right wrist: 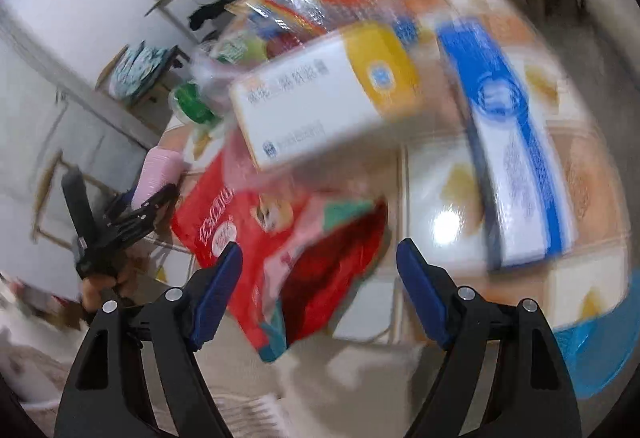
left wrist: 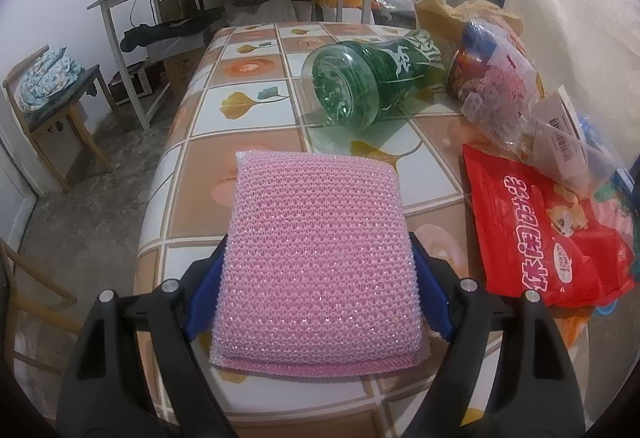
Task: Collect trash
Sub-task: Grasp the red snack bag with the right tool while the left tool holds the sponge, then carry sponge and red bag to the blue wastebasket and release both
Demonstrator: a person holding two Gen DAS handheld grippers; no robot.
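Pink mesh sponge (left wrist: 320, 254) pinched in left claw (left wrist: 318, 274), right claw (right wrist: 320, 294) gaping empty above red snack bag (right wrist: 280, 250)

The left gripper (left wrist: 320, 270) sits low in the frame, its blue pads (left wrist: 208, 294) pressed against a pink scouring sponge (left wrist: 316, 258) — held. The right gripper (right wrist: 320, 290) — lower centre — gapes wide, gripping nothing.

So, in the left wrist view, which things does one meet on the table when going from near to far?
Pink sponge held in the left gripper → red snack bag → green bottle lying on its side → crumpled brown paper bag at the far edge of the table.
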